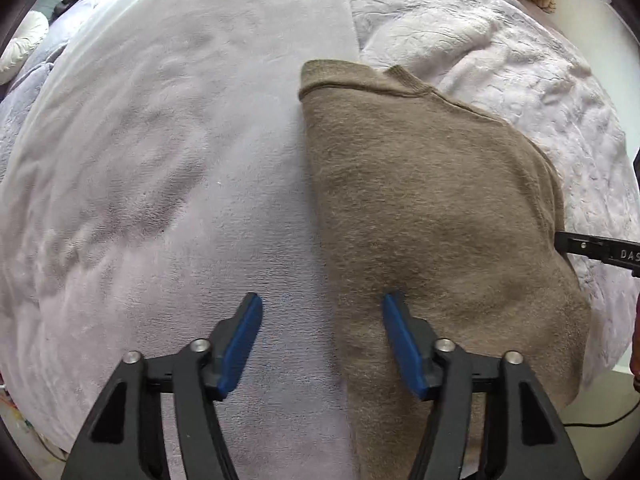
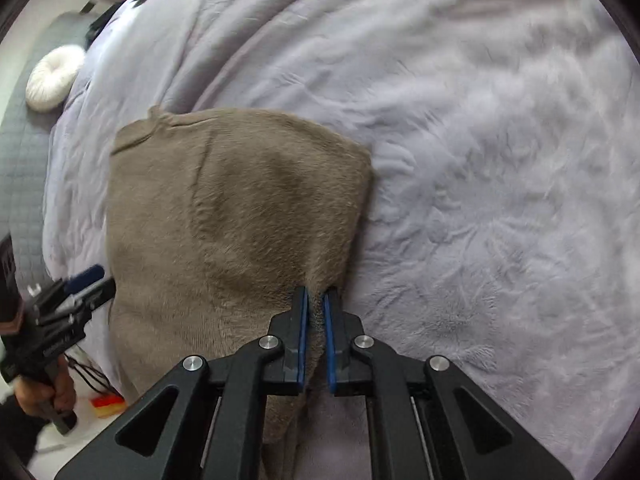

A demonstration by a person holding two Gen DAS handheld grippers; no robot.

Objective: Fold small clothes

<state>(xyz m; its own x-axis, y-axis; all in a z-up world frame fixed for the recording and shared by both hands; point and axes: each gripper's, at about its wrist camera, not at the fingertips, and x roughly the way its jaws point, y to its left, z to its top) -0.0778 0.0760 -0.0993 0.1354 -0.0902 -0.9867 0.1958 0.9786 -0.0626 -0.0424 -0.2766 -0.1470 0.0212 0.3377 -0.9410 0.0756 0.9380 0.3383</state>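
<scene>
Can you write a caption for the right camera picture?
Right gripper pinches the brown sweater's edge on a lilac blanket.

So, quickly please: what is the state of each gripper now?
Left gripper: open, over the brown garment edge.
Right gripper: shut on the brown garment.

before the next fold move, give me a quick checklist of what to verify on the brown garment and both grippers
1. Right hand-held gripper pinching the brown garment at its right edge: ok, fabric sits between the closed blue pads.
2. Left hand-held gripper gripping the garment: not ok, jaws open, one pad over the cloth, the other over the lilac blanket.
3. Left edge of garment lies between the left jaws: ok.
4. Garment lying flat: ok, only soft bumps.
5. Neckline end squared up: cannot tell, it looks slightly bunched.
6. Blanket area beside the garment has room to fold: ok.
</scene>
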